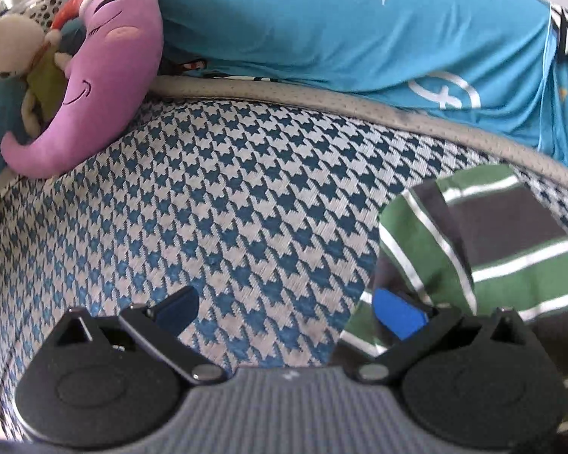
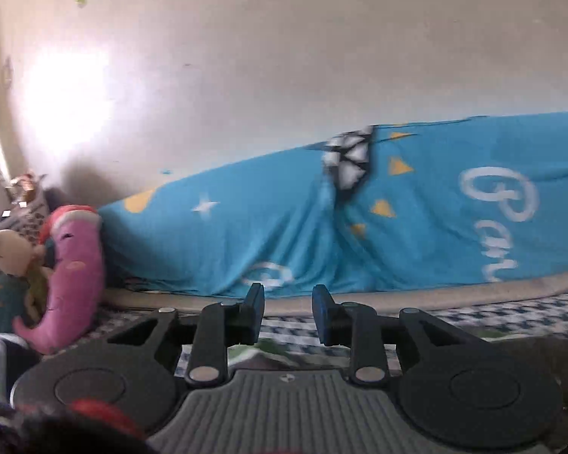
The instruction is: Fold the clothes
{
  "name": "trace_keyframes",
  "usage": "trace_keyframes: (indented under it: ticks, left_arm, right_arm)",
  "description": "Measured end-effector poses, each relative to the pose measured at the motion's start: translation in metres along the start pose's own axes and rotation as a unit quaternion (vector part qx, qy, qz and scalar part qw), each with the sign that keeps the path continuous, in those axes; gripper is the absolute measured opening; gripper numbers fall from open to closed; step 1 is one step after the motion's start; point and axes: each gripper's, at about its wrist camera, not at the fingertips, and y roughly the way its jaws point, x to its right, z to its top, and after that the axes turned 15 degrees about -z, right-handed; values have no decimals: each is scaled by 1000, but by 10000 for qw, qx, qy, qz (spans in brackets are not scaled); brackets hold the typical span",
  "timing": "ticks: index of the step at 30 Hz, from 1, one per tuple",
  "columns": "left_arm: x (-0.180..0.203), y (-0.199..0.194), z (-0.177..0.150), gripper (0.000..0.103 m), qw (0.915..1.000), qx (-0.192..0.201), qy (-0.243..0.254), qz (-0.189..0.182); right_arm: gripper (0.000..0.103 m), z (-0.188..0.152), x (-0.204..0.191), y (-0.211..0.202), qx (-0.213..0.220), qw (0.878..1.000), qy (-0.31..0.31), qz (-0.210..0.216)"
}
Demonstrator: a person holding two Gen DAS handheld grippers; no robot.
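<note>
The left gripper (image 1: 287,308) hung low over a mat (image 1: 223,204) with a blue-and-white houndstooth weave, its jaws spread wide and holding nothing. Its left fingertip (image 1: 180,308) was over bare mat; the right, blue-padded fingertip (image 1: 397,312) was over the near left edge of the shirt (image 1: 511,249). The shirt, striped green, dark grey and white, lay rumpled on the mat at the right of the left wrist view, running out of frame to the right and near side. Whether the pad touched the cloth could not be told.

Along the mat's far edge ran a grey border (image 1: 322,94), and beyond it lay a blue quilt (image 1: 322,26) printed with white stars and lettering. At far left a pink plush (image 1: 106,87) leaned on the quilt's end, its tail tip on the mat, with a cream toy (image 1: 11,45) beside it.

The right gripper (image 2: 288,316) was raised and pointed toward the quilt (image 2: 284,234) and the pale wall (image 2: 284,56). Its jaws stood parted by a narrow gap, with nothing between them. A little of the shirt (image 2: 261,352) showed on the mat (image 2: 511,314) below its fingers. The plush (image 2: 75,272) stood at left.
</note>
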Motion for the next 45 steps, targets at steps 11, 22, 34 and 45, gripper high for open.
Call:
trace_keyframes:
  ticks: [11,22,34,45]
  left_arm:
    - [30,-24,-16,103,9971,-30,547,-523]
    - [37,-12,-19,103,9957,-152,703,-586]
    - [26,-4,-13,103,9968,-266,516,-545]
    - [25,-2,-12,103,9975,-244,476,-469]
  right_arm:
    - [36,0,116,-3,-386,9901,756,-1120]
    - [45,-14,116,19,-680,9887,390,-1276]
    - [62,-26,93,52,-935,9866,-479,-1249]
    - [5,-26,67,64,-693,9764,-1361,-1526]
